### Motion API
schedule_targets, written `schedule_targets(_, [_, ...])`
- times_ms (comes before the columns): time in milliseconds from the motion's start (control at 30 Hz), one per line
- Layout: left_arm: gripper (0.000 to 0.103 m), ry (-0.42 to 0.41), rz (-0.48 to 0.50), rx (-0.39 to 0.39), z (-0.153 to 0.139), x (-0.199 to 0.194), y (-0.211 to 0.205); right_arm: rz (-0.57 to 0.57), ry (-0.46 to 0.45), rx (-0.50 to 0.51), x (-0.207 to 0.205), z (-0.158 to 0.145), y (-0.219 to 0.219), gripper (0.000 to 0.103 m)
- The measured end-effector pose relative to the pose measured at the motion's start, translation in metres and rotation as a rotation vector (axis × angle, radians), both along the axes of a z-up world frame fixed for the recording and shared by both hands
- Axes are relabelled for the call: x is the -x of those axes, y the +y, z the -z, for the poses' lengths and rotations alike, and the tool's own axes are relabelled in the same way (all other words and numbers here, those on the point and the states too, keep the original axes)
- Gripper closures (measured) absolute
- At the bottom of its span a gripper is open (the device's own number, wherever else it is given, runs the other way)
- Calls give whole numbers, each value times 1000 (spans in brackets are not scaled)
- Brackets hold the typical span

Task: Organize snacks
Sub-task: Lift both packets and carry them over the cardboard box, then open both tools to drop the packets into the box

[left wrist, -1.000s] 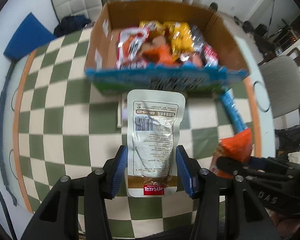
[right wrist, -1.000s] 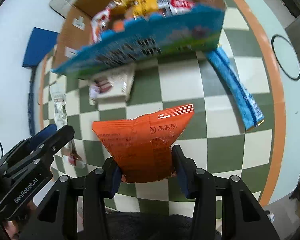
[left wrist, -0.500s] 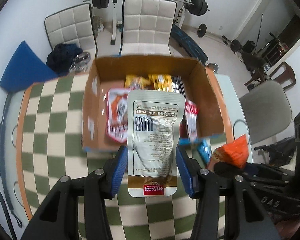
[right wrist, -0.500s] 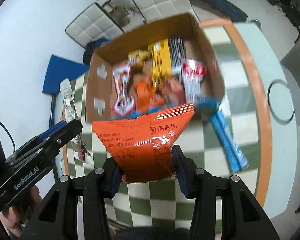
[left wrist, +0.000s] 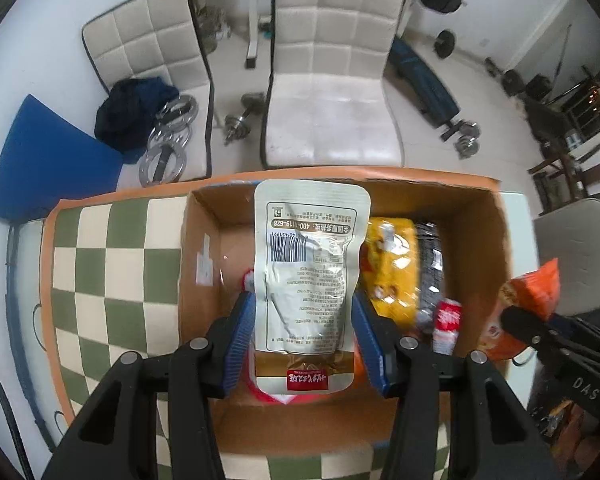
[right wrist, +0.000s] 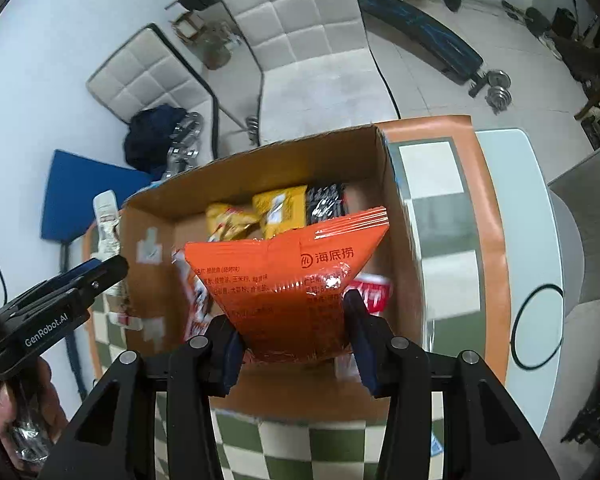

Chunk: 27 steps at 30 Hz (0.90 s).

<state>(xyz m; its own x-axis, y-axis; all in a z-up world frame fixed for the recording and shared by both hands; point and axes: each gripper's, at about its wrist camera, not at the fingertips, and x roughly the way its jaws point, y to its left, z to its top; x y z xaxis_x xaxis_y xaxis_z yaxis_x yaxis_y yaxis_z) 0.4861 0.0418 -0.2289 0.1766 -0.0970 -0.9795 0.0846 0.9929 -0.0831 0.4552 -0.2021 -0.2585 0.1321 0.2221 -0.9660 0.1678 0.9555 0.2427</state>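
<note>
hidden: silver pouch (left wrist: 310,276) and orange bag (right wrist: 288,288) cover much of the box (left wrist: 476,240) inside | left gripper (left wrist: 305,340) clamps the pouch, pointing down over box | right gripper (right wrist: 294,336) clamps the bag, same pose

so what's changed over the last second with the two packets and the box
Both hand-held grippers carried their packets from above the checkered tablecloth to above the open cardboard box. The left hand-held gripper now holds the silver pouch over the box's left part; the right hand-held gripper holds the orange packet over its right part. Both grips are unchanged and nothing has been released; the snacks in the box lie as before.
</note>
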Motion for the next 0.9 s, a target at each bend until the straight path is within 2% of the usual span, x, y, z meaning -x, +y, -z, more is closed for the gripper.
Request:
schedule_targets(167, [56, 73, -18, -35, 36, -35, 6, 1, 60, 37, -40, 39, -2, 54])
schedule_targets(400, [56, 144, -20, -77, 70, -56, 9, 2, 112, 70, -60, 77, -3, 55])
schedule_targets(600, [56, 171, -21, -92, 83, -64, 9, -2, 130, 86, -72, 89, -3, 55])
schedule_targets(900, [53, 190, -32, -82, 84, -69, 8, -14, 143, 112, -84, 93, 2, 54])
